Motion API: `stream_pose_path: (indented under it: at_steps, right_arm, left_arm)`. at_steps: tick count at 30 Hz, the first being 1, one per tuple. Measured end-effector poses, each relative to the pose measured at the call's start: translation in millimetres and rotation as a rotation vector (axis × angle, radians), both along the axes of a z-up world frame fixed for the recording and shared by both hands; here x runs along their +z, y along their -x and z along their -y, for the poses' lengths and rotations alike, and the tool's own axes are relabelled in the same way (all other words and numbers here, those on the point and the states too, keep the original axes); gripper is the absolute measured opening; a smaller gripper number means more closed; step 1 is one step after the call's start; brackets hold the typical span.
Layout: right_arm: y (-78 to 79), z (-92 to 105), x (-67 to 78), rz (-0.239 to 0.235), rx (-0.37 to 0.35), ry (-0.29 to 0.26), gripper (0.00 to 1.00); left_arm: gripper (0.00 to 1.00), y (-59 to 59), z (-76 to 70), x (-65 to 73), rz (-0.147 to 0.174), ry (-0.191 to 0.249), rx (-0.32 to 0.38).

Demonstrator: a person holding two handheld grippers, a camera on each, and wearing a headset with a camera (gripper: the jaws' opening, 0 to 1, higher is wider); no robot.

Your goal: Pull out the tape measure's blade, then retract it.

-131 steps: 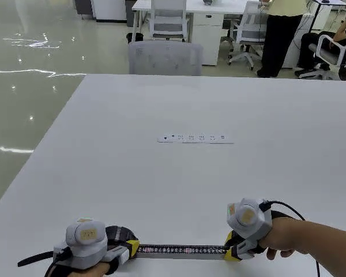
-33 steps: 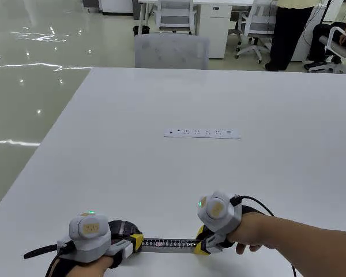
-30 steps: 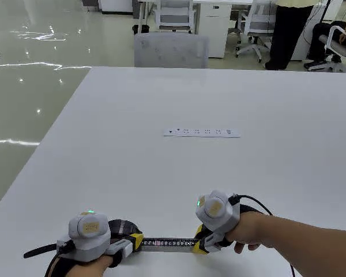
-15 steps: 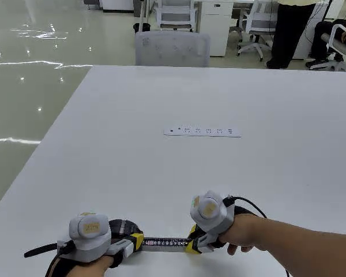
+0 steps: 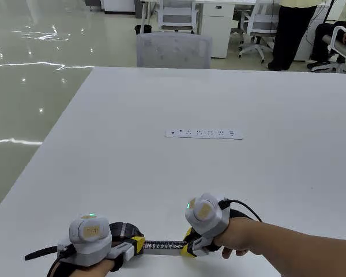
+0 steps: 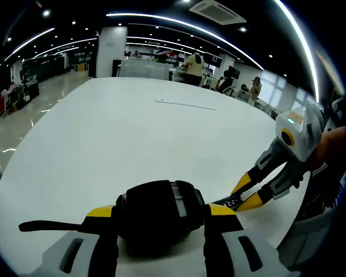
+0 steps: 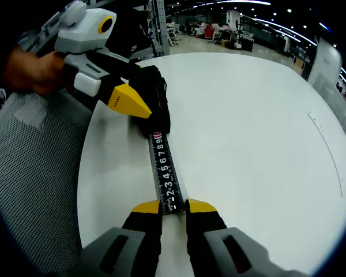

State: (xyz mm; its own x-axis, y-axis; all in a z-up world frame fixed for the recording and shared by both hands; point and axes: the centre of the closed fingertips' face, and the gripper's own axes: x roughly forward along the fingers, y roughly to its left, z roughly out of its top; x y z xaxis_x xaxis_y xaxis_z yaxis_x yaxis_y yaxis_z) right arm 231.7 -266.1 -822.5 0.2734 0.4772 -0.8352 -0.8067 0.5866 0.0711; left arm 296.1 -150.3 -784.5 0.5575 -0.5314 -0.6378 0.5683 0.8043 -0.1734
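I hold two tongs and one tape measure at the near edge of one white table point(image 5: 161, 104). My left tongs point(image 5: 135, 245) have their yellow-tipped jaws clamped on either side of the tape measure point(image 6: 158, 205). It is a rounded black case with a grey band across its top, and one black strap point(image 6: 46, 226) trails from it to the left. From the case a short length of blade point(image 7: 162, 167) runs flat along the tabletop toward my right tongs point(image 7: 173, 205). The blade is black with white ticks and numerals. In the right gripper view I can read 2 up to 9, then a red mark just before the case mouth. My right tongs are pinched shut on the free end of the blade, jaws nearly together with the blade between them. Farther out, near the middle of the table, lies one white power strip point(image 5: 203, 134) with a row of sockets; its markings are too small to read. One grey mesh chair point(image 5: 173, 51) stands at the far edge.
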Motion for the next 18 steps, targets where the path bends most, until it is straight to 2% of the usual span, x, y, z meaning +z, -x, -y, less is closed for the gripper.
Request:
stream_pose_path:
  at_steps: [18]
  right_arm:
    - [-6.6,-15.1,-0.9,0.012,0.001,-0.014,0.14]
  left_arm:
    - [0.56,0.9,0.3,0.0,0.004,-0.001,-0.006]
